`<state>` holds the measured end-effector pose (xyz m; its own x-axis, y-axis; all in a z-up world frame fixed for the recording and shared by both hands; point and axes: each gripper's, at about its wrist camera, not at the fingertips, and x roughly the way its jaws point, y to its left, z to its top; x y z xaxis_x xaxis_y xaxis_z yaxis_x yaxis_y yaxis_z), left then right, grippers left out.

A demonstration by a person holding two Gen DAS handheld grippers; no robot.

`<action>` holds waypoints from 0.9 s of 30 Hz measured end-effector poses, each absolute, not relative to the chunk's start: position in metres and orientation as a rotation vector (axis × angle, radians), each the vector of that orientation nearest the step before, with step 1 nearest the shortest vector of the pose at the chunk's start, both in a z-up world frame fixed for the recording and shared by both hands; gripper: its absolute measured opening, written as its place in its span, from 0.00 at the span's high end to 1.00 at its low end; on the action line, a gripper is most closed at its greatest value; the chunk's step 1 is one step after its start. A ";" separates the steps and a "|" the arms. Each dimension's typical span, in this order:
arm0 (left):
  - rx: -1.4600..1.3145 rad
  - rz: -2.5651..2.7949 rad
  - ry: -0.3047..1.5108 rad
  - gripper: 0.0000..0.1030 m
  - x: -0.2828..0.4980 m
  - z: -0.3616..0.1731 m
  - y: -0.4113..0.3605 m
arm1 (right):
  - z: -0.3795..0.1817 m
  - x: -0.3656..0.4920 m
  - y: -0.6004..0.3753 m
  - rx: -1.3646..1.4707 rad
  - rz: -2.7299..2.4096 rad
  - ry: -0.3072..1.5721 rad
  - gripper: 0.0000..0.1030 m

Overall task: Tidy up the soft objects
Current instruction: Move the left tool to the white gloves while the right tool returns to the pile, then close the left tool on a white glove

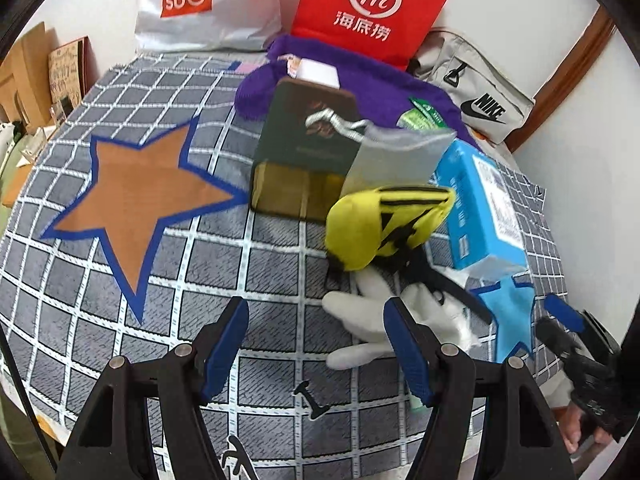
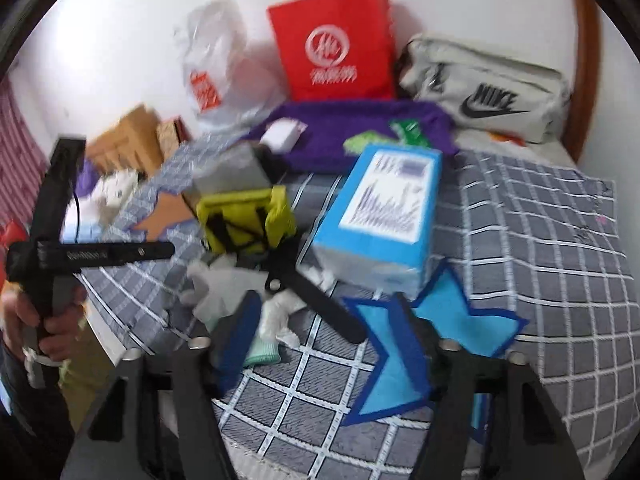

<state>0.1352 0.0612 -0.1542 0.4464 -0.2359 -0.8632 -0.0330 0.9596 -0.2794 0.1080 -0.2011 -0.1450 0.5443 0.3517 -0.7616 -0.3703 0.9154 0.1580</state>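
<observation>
The white glove [image 1: 372, 320] lies crumpled near the front edge of the checked blanket [image 1: 260, 264], touching the yellow pouch [image 1: 384, 226] and its black strap — a heap, not yet sorted. The left gripper [image 1: 316, 344] hangs just above it, jaws spread and empty, seemingly lined up for a pick. The right gripper [image 2: 324, 340], likewise spread and empty, hovers over the blue star [image 2: 404, 344], beside the blue box [image 2: 384, 216].

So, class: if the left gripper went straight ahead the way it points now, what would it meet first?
Probably the bedcover: the open left gripper frames bare checked fabric. The white plush toy lies just right of that line, so depth is uncertain.
</observation>
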 end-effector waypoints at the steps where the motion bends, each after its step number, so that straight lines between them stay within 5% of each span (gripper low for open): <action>1: -0.270 -0.130 1.106 0.34 0.134 -0.157 0.062 | -0.153 0.111 -0.194 -0.053 0.441 0.909 0.47; 15: -0.317 -0.170 1.146 0.34 0.140 -0.186 0.073 | -0.206 0.141 -0.168 -0.282 0.475 0.999 0.58; 19: -0.327 -0.175 1.144 0.34 0.139 -0.188 0.074 | -0.202 0.139 -0.165 -0.296 0.515 1.001 0.94; 27: -0.327 -0.173 1.127 0.34 0.127 -0.182 0.078 | -0.183 0.116 -0.186 -0.180 0.557 1.042 0.97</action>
